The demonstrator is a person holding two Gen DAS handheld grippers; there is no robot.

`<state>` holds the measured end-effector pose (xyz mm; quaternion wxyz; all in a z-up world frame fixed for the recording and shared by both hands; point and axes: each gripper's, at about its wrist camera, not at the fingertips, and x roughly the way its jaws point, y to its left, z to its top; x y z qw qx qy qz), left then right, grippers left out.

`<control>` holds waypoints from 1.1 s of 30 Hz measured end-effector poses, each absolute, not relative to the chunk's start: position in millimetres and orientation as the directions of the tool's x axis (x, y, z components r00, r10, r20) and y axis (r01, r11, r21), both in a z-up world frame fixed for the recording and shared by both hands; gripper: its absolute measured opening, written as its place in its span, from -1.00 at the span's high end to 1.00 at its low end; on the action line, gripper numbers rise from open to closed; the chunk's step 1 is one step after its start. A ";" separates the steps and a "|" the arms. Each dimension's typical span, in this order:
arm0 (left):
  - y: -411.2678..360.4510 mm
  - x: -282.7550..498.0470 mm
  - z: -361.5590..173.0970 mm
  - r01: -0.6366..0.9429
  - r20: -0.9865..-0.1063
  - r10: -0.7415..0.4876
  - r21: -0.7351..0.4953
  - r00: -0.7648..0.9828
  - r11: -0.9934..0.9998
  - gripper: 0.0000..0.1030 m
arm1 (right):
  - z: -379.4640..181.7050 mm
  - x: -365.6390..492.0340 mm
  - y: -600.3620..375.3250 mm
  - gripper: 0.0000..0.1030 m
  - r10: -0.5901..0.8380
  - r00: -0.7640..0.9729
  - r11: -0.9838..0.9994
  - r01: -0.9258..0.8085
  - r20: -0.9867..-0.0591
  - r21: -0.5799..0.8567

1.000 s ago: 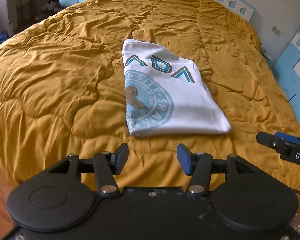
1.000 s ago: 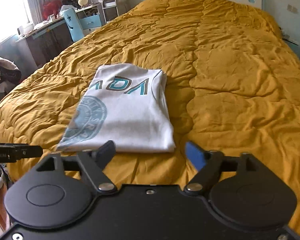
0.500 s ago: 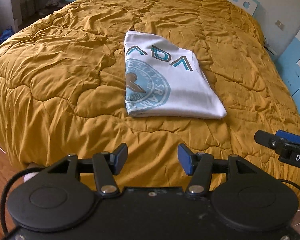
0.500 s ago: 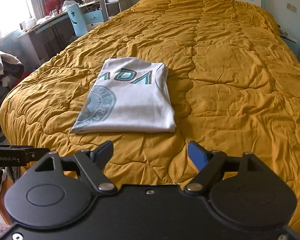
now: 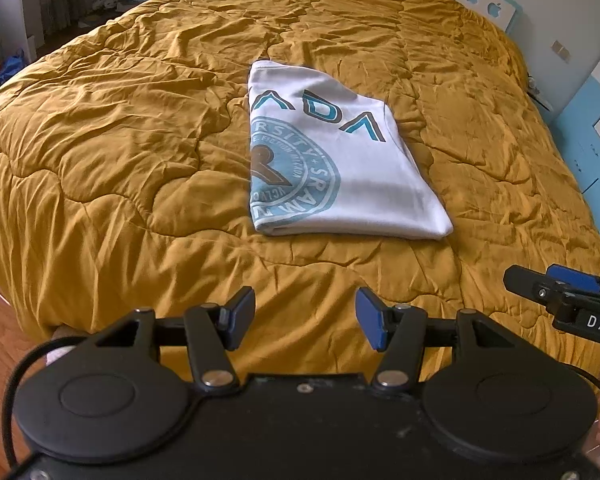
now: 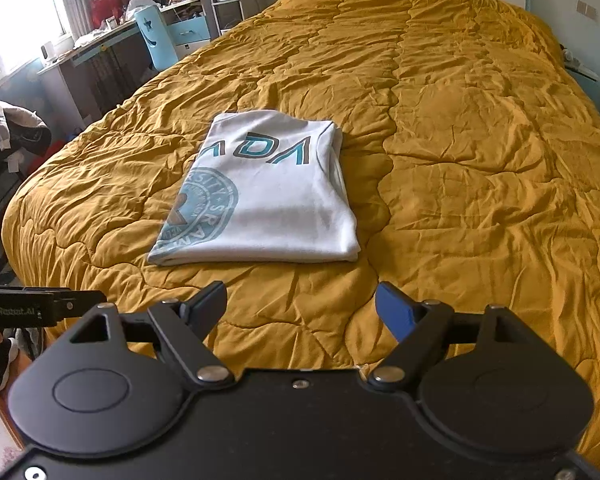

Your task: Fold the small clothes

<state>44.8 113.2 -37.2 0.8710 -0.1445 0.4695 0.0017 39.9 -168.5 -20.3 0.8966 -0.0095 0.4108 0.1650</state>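
Cotton, by the look of it: the white T-shirt (image 5: pixel 340 168) lies folded into a neat rectangle on the mustard quilt (image 5: pixel 120 140), toward the near end of the bed and a little left of its middle, the teal printed badge and lettering facing up. It sits flat, with nothing on top of it and nothing touching it.

My left tongs (image 5: pixel 306 318) hang over the near edge of the bed with their blue pads well apart, holding nothing, and the shirt is a fair way ahead of them. My right tongs (image 6: pixel 300 308) are just the same: pads spread wide, empty, short of the shirt's near edge. Each one shows at the side of the other's view.

I judge the folding itself done, or nearly so. The shirt should be light and thoroughly limp, so it will sag and come unfolded if I lift it by one layer or one corner. If I have to move it, I would pinch through all the layers at the thick folded edge nearest me, one pair of tongs toward each near corner, and lift both together. The puffy quilt gives underneath, so the lower pad should slide under without much trouble, though it may snag a wrinkle.
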 end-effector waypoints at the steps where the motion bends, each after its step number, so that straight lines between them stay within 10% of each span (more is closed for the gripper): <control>1: 113.0 44.7 -37.0 -0.138 -0.818 -0.133 -0.250 0.560 0.958 -0.11 | -20.5 40.0 -168.8 -0.58 0.286 0.608 0.946 -0.302 -0.741 0.117; 33: 111.7 43.6 -34.3 -0.144 -0.819 -0.124 -0.244 0.560 0.959 -0.12 | -23.0 37.4 -168.7 -0.58 0.272 0.606 0.952 -0.281 -0.748 0.119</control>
